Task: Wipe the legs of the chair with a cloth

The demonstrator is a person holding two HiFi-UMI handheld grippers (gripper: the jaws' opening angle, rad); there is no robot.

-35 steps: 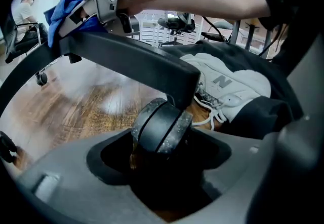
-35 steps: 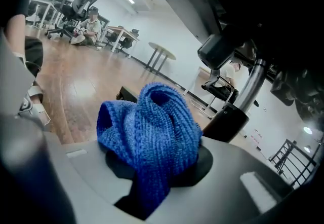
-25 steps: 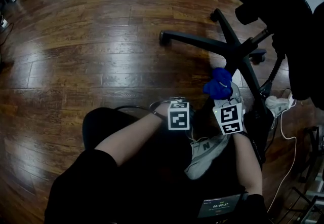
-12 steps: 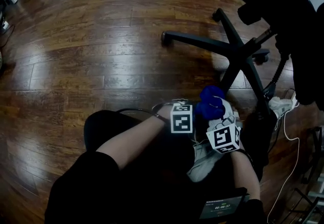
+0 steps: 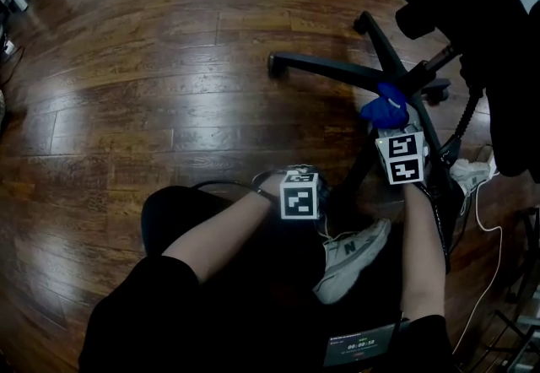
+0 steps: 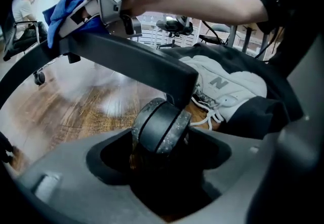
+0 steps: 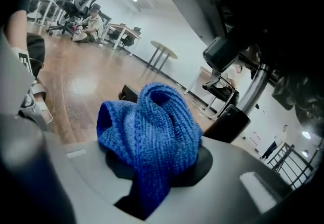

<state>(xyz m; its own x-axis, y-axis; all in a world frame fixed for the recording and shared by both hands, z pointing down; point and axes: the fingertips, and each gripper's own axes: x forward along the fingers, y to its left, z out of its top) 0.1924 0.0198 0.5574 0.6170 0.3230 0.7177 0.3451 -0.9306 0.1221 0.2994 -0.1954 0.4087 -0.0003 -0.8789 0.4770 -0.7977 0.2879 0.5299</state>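
Observation:
The black chair base (image 5: 396, 80) spreads its legs over the wooden floor at the right of the head view. My left gripper (image 5: 310, 187) is shut on the caster wheel (image 6: 161, 125) at the end of the near leg (image 6: 126, 58). My right gripper (image 5: 393, 125) is shut on a bunched blue cloth (image 5: 384, 107), which rests on that same leg close to the central hub. In the right gripper view the cloth (image 7: 152, 132) fills the jaws, with the chair column (image 7: 255, 86) just beyond. The left gripper view also shows the cloth (image 6: 63, 7) far up the leg.
A person's white shoe (image 5: 350, 255) lies between my two arms, beside the near leg. White cables (image 5: 483, 224) and a white plug block (image 5: 468, 170) lie at the right. The black chair seat (image 5: 472, 8) overhangs the top right. Wooden floor (image 5: 152, 93) stretches to the left.
My right gripper has carried the blue cloth up the near leg, from beside the left gripper to near the hub. The left gripper has stayed on the caster.

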